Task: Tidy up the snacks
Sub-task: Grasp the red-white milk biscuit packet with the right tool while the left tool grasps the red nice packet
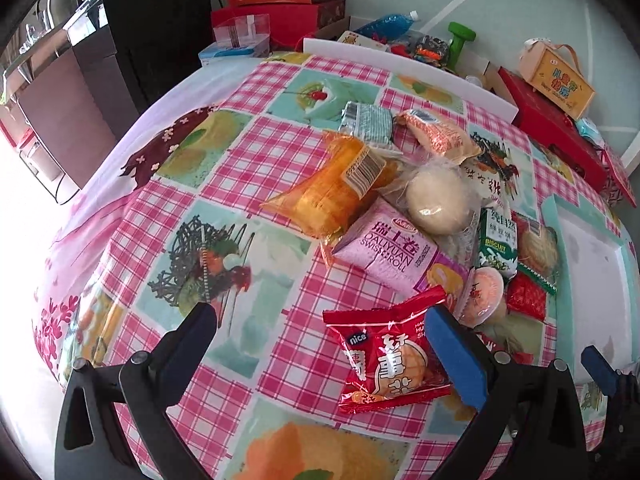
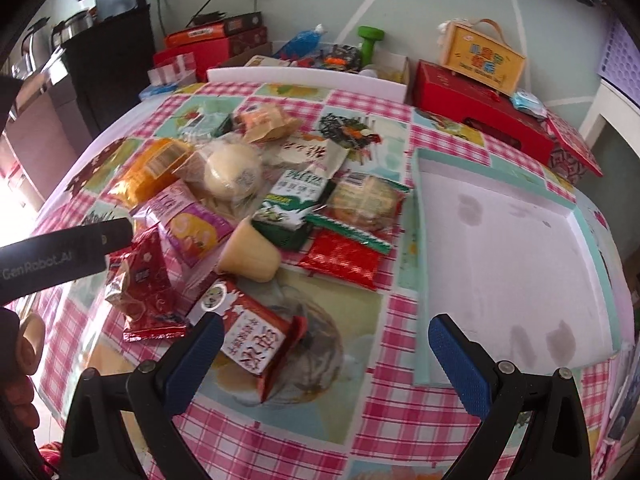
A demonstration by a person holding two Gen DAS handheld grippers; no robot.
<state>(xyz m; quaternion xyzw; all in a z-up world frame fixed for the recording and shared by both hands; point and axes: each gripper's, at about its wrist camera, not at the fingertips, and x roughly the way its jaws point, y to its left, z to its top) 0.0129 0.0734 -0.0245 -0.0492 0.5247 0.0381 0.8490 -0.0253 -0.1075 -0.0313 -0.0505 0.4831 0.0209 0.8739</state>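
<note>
A heap of wrapped snacks lies on the checked tablecloth. In the left wrist view my left gripper (image 1: 320, 332) is open, with a red bun packet (image 1: 384, 356) between its fingers near the right one. Beyond it lie a pink Swiss roll pack (image 1: 388, 248), an orange packet (image 1: 332, 196) and a round white bun (image 1: 438, 204). In the right wrist view my right gripper (image 2: 326, 344) is open and empty above a red and white packet (image 2: 256, 340). A white foam tray (image 2: 500, 248) lies empty to the right. The left gripper (image 2: 60, 252) shows at the left.
Red gift boxes (image 2: 480, 108), an orange carry box (image 2: 480, 58), a green dumbbell (image 2: 370, 40) and a white foam board (image 2: 304, 76) line the table's far edge. A black cabinet (image 1: 160, 28) stands at the far left. The table's left edge drops off.
</note>
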